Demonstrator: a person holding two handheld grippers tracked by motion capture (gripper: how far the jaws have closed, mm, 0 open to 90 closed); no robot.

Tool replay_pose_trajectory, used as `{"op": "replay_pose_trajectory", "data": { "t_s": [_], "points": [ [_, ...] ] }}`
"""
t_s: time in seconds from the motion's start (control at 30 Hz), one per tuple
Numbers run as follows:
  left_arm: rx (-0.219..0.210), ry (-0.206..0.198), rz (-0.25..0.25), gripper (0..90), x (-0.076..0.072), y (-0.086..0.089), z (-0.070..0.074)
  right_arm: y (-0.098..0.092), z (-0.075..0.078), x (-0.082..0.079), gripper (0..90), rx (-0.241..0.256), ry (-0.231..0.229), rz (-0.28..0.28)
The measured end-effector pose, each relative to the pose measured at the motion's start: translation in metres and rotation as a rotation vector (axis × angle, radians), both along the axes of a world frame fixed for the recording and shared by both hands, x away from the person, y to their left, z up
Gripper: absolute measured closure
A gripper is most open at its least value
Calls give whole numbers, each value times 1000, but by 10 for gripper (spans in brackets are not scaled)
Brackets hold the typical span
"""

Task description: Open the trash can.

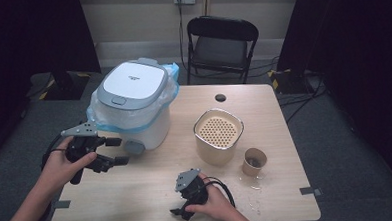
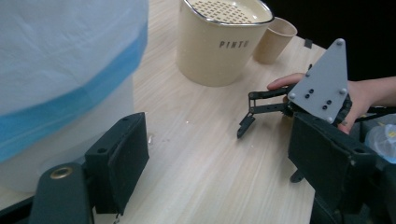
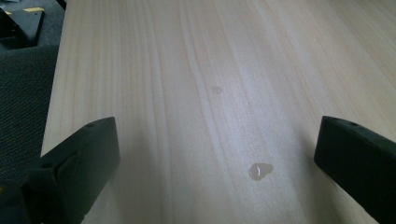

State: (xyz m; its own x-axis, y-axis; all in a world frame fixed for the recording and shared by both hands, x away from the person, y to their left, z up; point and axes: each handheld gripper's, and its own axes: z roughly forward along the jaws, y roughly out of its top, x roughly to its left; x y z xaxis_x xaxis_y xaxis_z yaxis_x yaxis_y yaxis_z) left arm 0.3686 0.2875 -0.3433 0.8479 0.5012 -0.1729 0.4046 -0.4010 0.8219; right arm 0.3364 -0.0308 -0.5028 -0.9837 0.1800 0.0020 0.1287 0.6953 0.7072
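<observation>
High view: left claw point(image 1: 119, 151) pointing rightward beside white bin point(image 1: 133, 105); jaws apart.

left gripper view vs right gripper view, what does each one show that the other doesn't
The left gripper view alone takes in the white bin with its blue-edged bag, the cream container with a perforated top, the paper cup, and the right gripper in a hand, its jaws apart. The right gripper view alone catches water drops on the wood and grey carpet past the table's edge. Both look along open black jaws with nothing between them, over the same wooden table.
</observation>
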Motion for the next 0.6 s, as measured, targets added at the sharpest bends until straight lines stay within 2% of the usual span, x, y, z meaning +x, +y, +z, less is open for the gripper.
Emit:
{"op": "replay_pose_trajectory", "data": {
  "t_s": [0.6],
  "points": [
    [34, -27, -5, 203, 11, 1, 35, 0, 0, 0, 0, 0, -1, -1]
  ]
}}
